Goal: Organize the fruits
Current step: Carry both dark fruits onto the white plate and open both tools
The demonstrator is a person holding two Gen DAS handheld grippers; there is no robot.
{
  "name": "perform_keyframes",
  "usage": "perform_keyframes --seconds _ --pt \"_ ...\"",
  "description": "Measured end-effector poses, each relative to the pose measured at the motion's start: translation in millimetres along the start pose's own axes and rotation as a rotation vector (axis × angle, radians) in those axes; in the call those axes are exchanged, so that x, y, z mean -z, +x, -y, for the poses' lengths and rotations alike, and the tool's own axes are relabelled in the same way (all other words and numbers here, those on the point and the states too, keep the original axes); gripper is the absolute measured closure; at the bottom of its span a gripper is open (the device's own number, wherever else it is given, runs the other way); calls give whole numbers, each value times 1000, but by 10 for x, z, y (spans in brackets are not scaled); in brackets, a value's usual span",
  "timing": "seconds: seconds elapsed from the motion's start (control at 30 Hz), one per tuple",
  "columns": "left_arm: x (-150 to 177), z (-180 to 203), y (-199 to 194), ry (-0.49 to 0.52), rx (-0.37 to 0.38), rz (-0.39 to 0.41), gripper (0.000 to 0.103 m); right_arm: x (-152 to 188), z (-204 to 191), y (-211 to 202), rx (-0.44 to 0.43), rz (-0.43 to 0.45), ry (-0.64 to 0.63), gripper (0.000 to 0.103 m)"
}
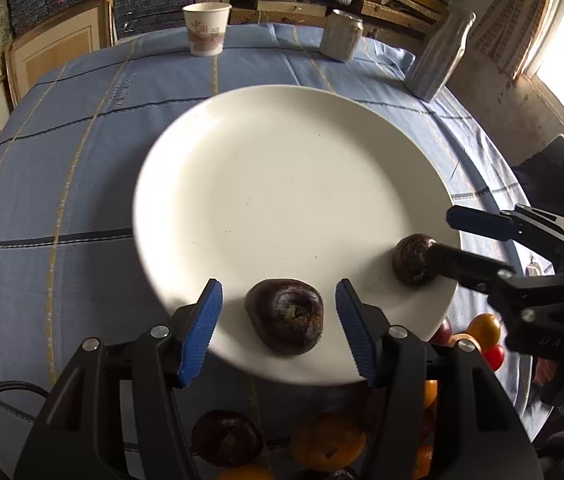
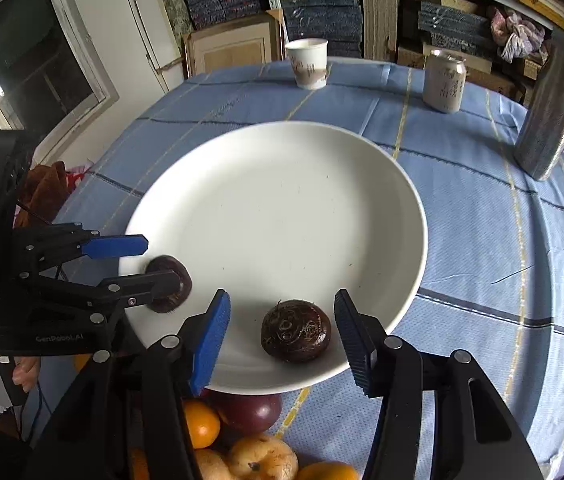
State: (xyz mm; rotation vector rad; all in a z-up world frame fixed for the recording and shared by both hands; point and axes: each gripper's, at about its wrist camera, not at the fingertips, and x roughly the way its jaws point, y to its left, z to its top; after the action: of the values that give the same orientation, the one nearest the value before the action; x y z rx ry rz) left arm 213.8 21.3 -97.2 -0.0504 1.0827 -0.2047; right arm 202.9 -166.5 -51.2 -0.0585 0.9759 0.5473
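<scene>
Between my left claw (image 1: 278,316)'s ribbed blue pads a dark, rough, rounded fruit (image 1: 284,315) lies untouched on the glossy white plate (image 1: 274,184); my right claw (image 2: 282,334) likewise stands open around another fruit (image 2: 295,330). Only its view shows a hand (image 2: 22,368).

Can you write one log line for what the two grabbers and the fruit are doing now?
left gripper: open, dark round fruit between | right gripper: open, second dark fruit between | both on white round plate
</scene>
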Motion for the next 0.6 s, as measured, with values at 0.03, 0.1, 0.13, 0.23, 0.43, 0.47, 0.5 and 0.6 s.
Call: perform_keyframes --seconds 0.03,0.1,0.13,0.23,0.43,0.47,0.5,0.6 --pt "12 -28 -47 -9 -1 7 44 2 14 -83 2 14 6 48" --pt "64 -93 -185 -30 -6 25 39 28 37 -286 3 50 18 43" --pt "111 -130 -268 -42 -13 36 37 49 41 -385 10 67 22 39" --pt "278 -215 -463 -67 -24 52 35 157 47 -693 26 115 36 33" --pt "802 -313 -674 -107 -56 29 34 573 30 -1066 29 124 90 24" --pt "923 -316 -691 -112 -63 19 34 672 24 -1109 28 118 105 23" --pt "999 -317 -696 -114 -67 12 33 754 20 -1132 28 112 117 22" --pt "1259 -283 -711 -121 -70 -13 33 1008 -4 -1190 25 86 148 21"
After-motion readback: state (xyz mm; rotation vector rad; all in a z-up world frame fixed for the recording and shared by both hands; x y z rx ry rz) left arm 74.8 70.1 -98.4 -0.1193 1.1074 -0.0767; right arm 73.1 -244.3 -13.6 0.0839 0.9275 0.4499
